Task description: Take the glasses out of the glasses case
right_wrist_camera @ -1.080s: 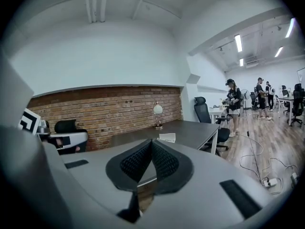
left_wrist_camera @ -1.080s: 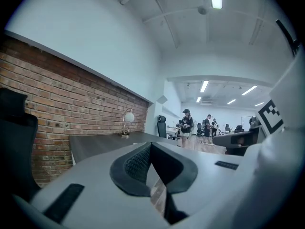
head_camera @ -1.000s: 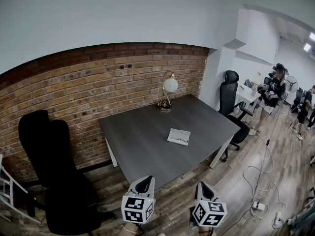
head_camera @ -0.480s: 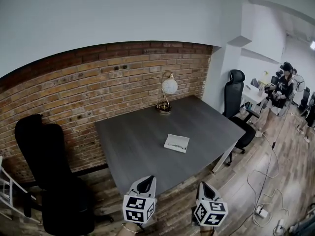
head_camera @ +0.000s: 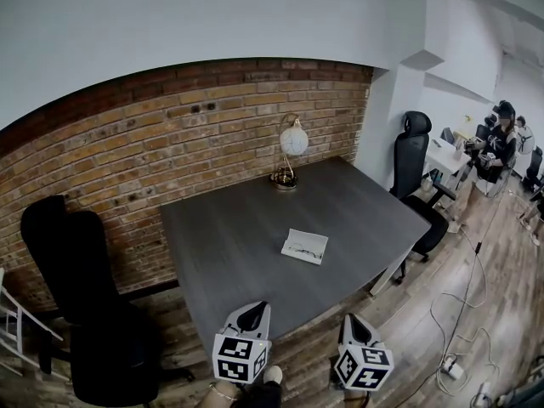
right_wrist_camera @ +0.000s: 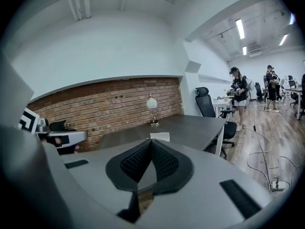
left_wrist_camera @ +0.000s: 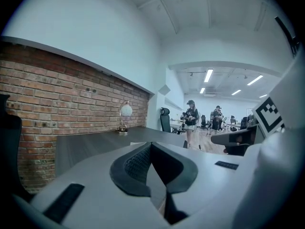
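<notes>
Table point(head_camera: 255, 253): dark grey top, centre of the head view, its far edge against a brick wall point(head_camera: 170, 134). Case point(head_camera: 305, 246): white, flat, right of the table's centre, well apart from every other item. Glasses point(head_camera: 304, 250): thin dark frame, lying within the case's white outline. Lamp point(head_camera: 291, 147): globe shade on a brass base, at the table's far edge beside the wall, above the case in the frame. Black chair point(head_camera: 85, 296): high-backed, lower left, off the table's left corner. Office chair point(head_camera: 416, 155): black, right of the table. White desk point(head_camera: 446, 155) and people point(head_camera: 501, 138): upper right, far off. Cables point(head_camera: 455, 313): loose on the wooden floor point(head_camera: 476, 262), lower right. Left gripper point(head_camera: 249, 317): bottom centre, short of the table's near edge; jaws closed tip to tip in its own view point(left_wrist_camera: 151, 146), nothing between them. Right gripper point(head_camera: 353, 325): just right of it, over the floor; jaws likewise pressed together and empty point(right_wrist_camera: 151, 142). Only bare tabletop lies between the grippers and the case. Marker cubes point(head_camera: 238, 359): black-and-white square patterns, the only print that can be made out.
</notes>
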